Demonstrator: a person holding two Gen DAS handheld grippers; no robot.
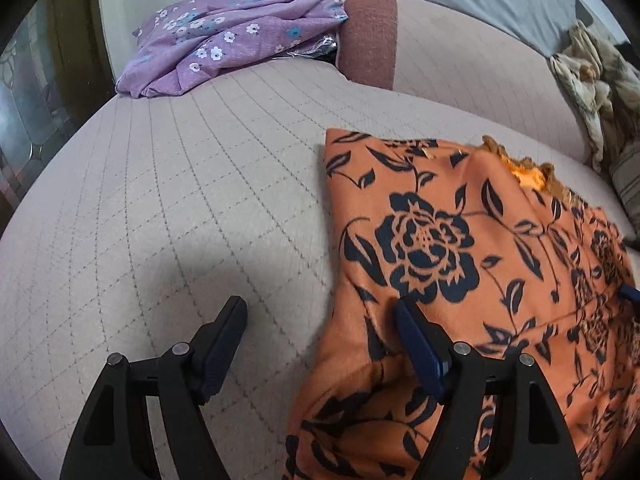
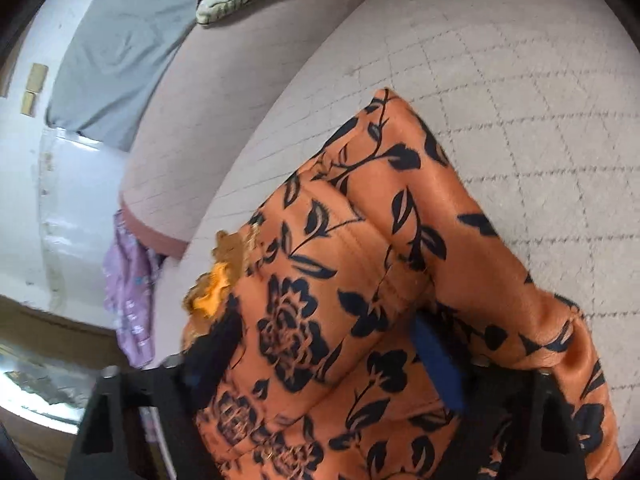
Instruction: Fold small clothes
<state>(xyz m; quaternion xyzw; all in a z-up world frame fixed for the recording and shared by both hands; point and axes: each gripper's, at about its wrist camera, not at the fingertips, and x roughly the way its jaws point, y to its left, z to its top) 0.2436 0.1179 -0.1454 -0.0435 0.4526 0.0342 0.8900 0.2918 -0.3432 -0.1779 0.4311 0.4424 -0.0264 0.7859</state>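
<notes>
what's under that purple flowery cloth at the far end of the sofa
Under the purple floral cloth, a dark, shiny item peeks out beside the reddish cushion. Most of it is covered and unidentifiable.

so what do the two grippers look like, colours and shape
Both match: the left gripper and right gripper have matte black angular plastic fingers with triangular cut-outs, small round silver pivot pins, and dark blue ribbed pads. No cables, markings or sleeves are visible.

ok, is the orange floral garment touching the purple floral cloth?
Apart. The left wrist view shows the orange floral garment in the foreground and the purple floral cloth at the far end, with a wide stretch of bare quilted sofa cover between them.
</notes>
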